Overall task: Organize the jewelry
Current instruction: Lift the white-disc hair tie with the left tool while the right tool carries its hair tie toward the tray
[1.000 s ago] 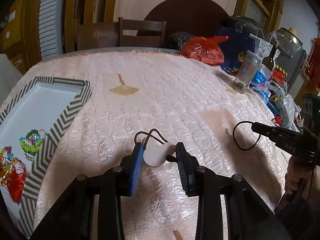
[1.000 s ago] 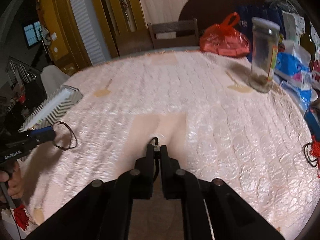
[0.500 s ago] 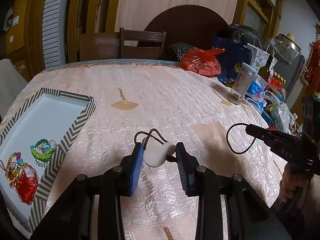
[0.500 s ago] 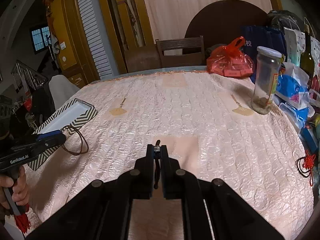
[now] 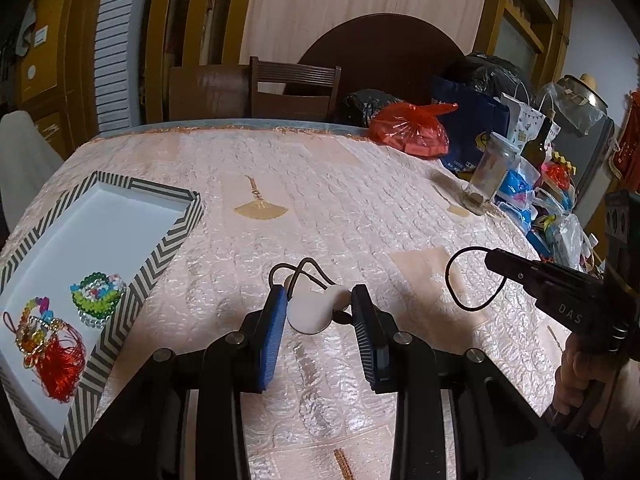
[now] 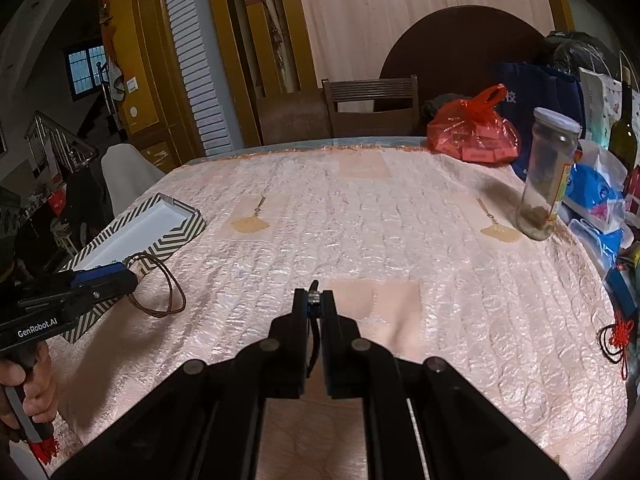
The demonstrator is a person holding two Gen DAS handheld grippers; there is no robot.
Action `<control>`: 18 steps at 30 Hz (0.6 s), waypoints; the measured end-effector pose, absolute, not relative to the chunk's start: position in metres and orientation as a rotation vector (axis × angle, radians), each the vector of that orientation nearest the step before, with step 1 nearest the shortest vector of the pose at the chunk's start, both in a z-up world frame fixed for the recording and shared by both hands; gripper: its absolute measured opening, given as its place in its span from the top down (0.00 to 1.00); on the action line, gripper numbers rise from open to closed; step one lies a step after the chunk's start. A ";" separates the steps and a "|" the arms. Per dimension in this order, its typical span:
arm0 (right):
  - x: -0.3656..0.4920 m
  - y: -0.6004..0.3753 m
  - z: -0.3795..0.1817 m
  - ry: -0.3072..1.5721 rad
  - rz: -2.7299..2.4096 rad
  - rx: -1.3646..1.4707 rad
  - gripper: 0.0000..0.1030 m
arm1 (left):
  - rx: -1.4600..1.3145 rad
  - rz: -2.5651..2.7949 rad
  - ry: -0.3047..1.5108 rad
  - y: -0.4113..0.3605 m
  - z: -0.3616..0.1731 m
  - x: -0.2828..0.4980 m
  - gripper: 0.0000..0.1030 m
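Note:
My left gripper (image 5: 320, 310) grips a white disc pendant (image 5: 310, 313) on a brown cord (image 5: 298, 272), held above the tablecloth; from the right wrist view the cord loop (image 6: 160, 286) hangs from it. My right gripper (image 6: 316, 300) is shut on a thin black cord, whose loop (image 5: 466, 280) hangs from its tip in the left wrist view. A chevron-rimmed white tray (image 5: 168, 240) lies at the left. It holds a green bead bracelet (image 5: 98, 294) and a red tassel charm (image 5: 56, 356).
A glass jar (image 6: 546, 180), a red plastic bag (image 6: 474, 132), a bottle and blue packets crowd the table's right side. A red knot charm on black cord (image 6: 616, 336) lies at the right edge. A wooden chair (image 6: 370, 106) stands behind the table.
Both grippers have lifted and pulled back from the table while keeping hold of their cords. More of the tray and its contents shows now.

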State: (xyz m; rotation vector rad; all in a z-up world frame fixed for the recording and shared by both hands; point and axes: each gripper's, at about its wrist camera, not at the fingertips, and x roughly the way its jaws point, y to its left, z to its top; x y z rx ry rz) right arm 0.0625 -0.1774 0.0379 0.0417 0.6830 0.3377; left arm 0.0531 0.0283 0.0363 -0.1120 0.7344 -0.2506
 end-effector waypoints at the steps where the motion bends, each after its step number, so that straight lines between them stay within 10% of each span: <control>1: 0.062 -0.177 0.038 0.684 0.337 0.040 0.94 | -0.113 -0.249 0.735 0.029 0.036 0.053 0.87; 18: 0.066 -0.153 0.040 0.680 0.361 0.014 0.94 | -0.139 -0.228 0.735 0.045 0.032 0.055 0.87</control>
